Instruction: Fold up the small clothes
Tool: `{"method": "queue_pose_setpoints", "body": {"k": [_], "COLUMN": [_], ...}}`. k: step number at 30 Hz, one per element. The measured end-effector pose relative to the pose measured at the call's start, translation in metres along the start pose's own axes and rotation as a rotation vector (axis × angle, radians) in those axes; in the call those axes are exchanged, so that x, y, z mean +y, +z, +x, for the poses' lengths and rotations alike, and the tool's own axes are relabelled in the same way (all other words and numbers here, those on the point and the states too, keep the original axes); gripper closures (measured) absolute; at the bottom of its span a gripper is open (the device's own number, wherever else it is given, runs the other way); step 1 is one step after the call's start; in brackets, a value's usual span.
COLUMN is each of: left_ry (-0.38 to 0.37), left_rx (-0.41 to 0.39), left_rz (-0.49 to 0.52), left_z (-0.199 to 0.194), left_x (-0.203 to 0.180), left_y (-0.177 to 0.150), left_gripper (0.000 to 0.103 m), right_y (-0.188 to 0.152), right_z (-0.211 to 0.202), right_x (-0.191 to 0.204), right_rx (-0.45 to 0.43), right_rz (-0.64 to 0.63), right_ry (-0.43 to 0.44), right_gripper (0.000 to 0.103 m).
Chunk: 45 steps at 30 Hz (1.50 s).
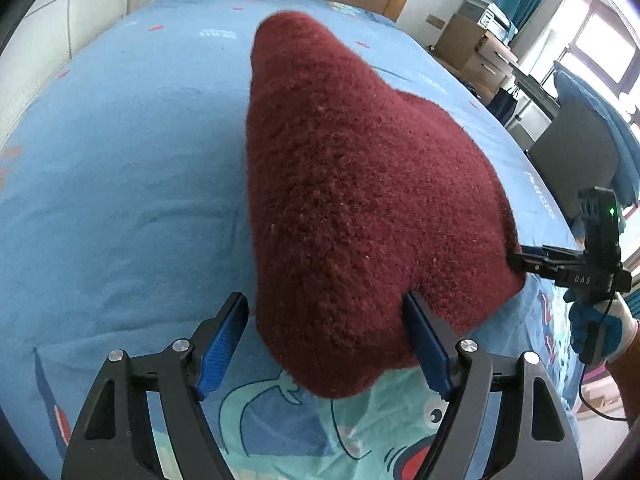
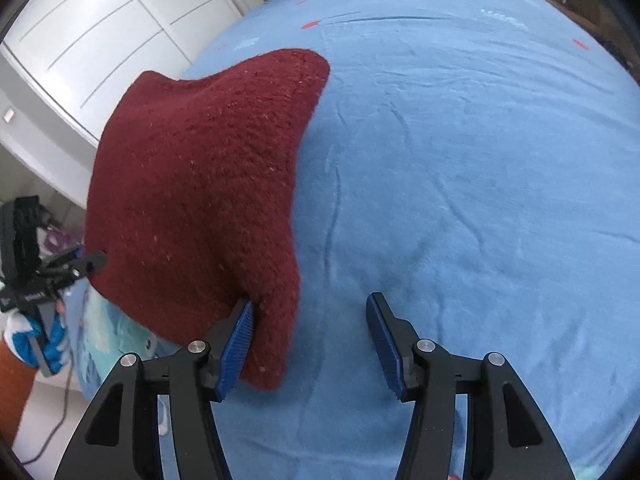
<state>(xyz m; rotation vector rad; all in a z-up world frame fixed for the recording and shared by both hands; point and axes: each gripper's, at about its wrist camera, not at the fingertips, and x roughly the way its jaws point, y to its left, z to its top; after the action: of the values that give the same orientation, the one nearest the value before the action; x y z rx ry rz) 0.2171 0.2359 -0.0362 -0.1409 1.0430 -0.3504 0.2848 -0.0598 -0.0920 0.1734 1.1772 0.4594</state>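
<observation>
A red knit (image 1: 360, 200) lies on the blue bed (image 1: 120, 160). Both grippers, left (image 1: 328, 344) and right (image 2: 312, 340), have jaws spread at its near corners, pinching nothing.

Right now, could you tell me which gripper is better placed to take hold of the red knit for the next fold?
Probably the left gripper: the red knit's near corner lies between its open fingers. The right gripper has only an edge beside one finger, mostly blue sheet between.
</observation>
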Motion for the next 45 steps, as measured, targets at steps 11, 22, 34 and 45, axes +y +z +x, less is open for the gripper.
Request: {"method": "queue_pose_setpoints", "body": {"k": [11, 22, 34, 45], "left_ry": [0.089, 0.129, 0.135, 0.121], "left_rx": [-0.06, -0.145, -0.154, -0.104], "left_rz": [-0.006, -0.085, -0.105, -0.131], "left_z": [-0.016, -0.07, -0.09, -0.048], "left_x": [-0.027, -0.025, -0.019, -0.02], "left_y": [-0.003, -0.032, -0.053, -0.043], "left_gripper": [0.028, 0.028, 0.026, 0.026], "right_y": [-0.004, -0.008, 0.002, 0.008], "right_z": [-0.015, -0.052, -0.078, -0.023], "right_x": [0.015, 0.039, 0.037, 0.022], "right_rx": [-0.008, -0.056, -0.167, -0.071], "right_rz": [0.042, 0.134, 0.276, 0.246], "right_ry": [-0.131, -0.219, -0.148, -0.181], "right_gripper": [0.045, 0.043, 0.043, 0.043]}}
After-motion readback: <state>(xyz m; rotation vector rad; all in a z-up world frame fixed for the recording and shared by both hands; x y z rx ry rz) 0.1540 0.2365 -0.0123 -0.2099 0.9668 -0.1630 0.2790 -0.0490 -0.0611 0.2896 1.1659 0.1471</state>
